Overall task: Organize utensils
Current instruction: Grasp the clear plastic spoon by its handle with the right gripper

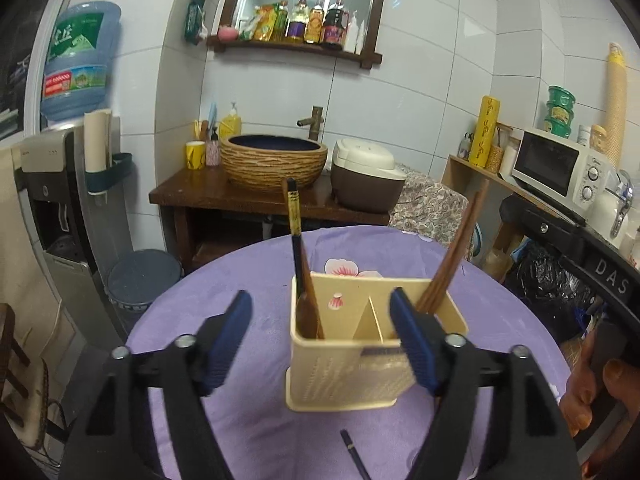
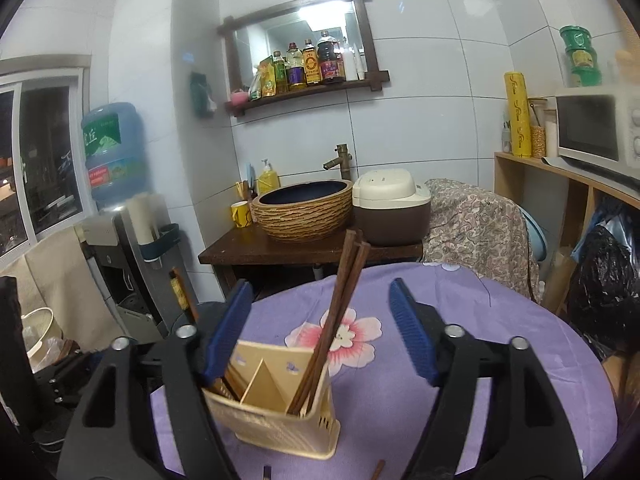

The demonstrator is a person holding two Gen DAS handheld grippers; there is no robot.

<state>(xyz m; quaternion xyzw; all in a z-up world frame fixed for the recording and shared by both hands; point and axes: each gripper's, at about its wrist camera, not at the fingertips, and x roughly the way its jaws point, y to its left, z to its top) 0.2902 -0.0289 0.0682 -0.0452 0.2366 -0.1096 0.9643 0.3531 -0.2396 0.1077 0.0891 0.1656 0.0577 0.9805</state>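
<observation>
The blue-padded fingers (image 1: 412, 344) of the left gripper (image 1: 322, 340) are being held spread wide, nothing being pinched between them; the cream plastic two-compartment utensil holder (image 1: 344, 360) is being framed in the gap, with the right-hand pad overlapping its right compartment in the left wrist view. The blue-padded fingers (image 2: 412, 332) of the right gripper (image 2: 320, 332) are likewise being held apart and empty, the same holder (image 2: 276, 420) being seen low and left of centre, partly behind the left-hand pad.

Nearest the cameras, a loose black chopstick (image 1: 356, 456) is being left lying on the round table covered with a purple floral cloth (image 1: 248, 420), just in front of the holder. In the right wrist view, the tip of a brown stick (image 2: 378, 470) is being cut off by the lower edge.

The holder is being kept upright on the cloth near the table's middle. In its left compartment a black chopstick with a gold band (image 1: 295, 232) and a brown wooden spoon (image 1: 310, 304) are being held upright; in its right compartment a bundle of reddish-brown wooden chopsticks (image 1: 452, 256) is being leaned outward to the right.

Beyond the table, a brown ribbed basin (image 1: 274, 162) and a cream-and-brown rice cooker (image 1: 366, 178) are being supported on a dark wooden stand (image 1: 192, 192). A white microwave (image 1: 560, 164) is being seen to the right, and a blue water bottle (image 1: 80, 64) to the left.
</observation>
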